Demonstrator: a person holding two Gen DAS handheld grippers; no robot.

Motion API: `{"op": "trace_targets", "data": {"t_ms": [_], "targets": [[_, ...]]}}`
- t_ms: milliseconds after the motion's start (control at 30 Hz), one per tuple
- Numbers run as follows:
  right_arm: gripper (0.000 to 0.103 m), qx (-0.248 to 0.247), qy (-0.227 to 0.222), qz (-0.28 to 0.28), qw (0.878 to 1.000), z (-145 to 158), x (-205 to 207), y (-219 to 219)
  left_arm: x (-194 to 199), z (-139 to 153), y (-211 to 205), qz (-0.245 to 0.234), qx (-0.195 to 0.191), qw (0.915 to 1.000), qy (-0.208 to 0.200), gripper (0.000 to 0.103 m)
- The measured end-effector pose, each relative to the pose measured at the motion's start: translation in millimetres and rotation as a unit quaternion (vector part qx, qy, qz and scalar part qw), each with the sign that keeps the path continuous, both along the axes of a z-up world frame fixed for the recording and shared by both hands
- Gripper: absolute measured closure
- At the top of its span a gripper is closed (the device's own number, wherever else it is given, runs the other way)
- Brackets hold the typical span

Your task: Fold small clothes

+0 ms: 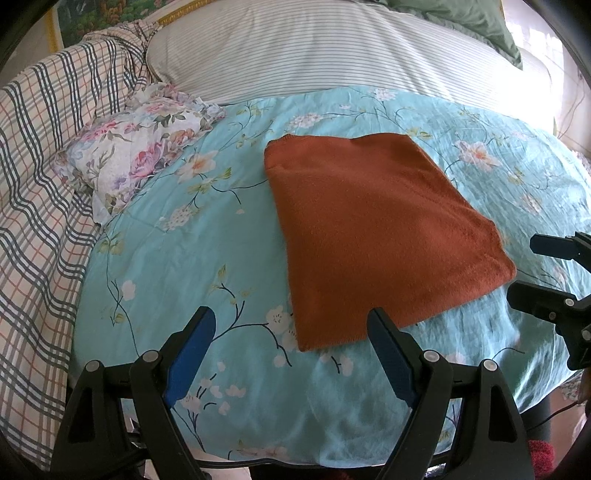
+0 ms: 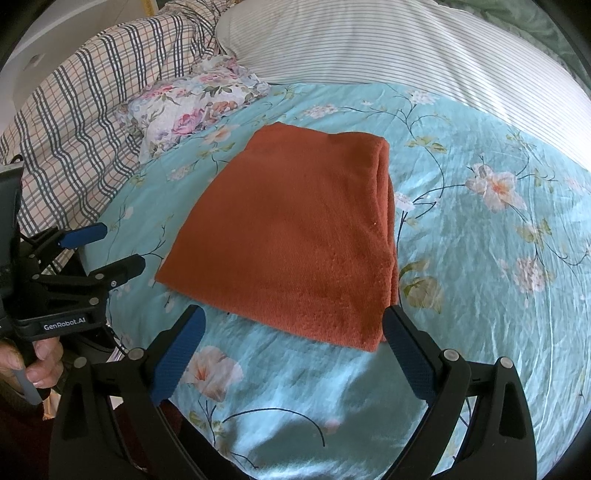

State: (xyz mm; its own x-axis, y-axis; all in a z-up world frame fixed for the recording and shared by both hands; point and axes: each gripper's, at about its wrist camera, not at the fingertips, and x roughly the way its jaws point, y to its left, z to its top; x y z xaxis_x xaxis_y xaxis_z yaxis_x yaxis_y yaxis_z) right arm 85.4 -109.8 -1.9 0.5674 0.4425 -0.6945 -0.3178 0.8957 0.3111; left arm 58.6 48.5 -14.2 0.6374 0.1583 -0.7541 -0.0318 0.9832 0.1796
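A rust-orange garment (image 1: 373, 229) lies folded into a flat rectangle on the turquoise floral sheet (image 1: 177, 280); it also shows in the right wrist view (image 2: 295, 236), with stacked layers along its right edge. My left gripper (image 1: 291, 325) is open and empty, just short of the garment's near edge; it also shows at the left of the right wrist view (image 2: 122, 249). My right gripper (image 2: 293, 321) is open and empty at the garment's near edge, and appears at the right of the left wrist view (image 1: 524, 271).
A crumpled pink-floral cloth (image 1: 140, 147) lies at the sheet's far left, beside a plaid blanket (image 1: 40, 177). A striped pillow (image 1: 314, 48) and a green pillow (image 1: 461, 18) lie behind. The sheet (image 2: 480, 240) spreads to the garment's right.
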Motion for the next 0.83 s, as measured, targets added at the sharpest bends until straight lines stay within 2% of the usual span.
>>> {"op": "trace_targets", "data": {"t_ms": [233,467,833], "targets": [[0.006,0.004,0.002,0.001,1.0,2.2,7.3,3.0,12.3,0.7,6.5,0.0,-0.018,0.9998,-0.004,0.018],[0.006,0.01,0.005,0.006,1.0,-0.8,30.6,-3.0,29.2,3.2,12.4,0.008,-0.011,0.9998,-0.014,0.018],[0.006,0.019,0.01,0.007,1.0,-5.9,44.2,-7.4,35.9,1.7,15.3,0.014,-0.012,0.9998,-0.009,0.018]]}}
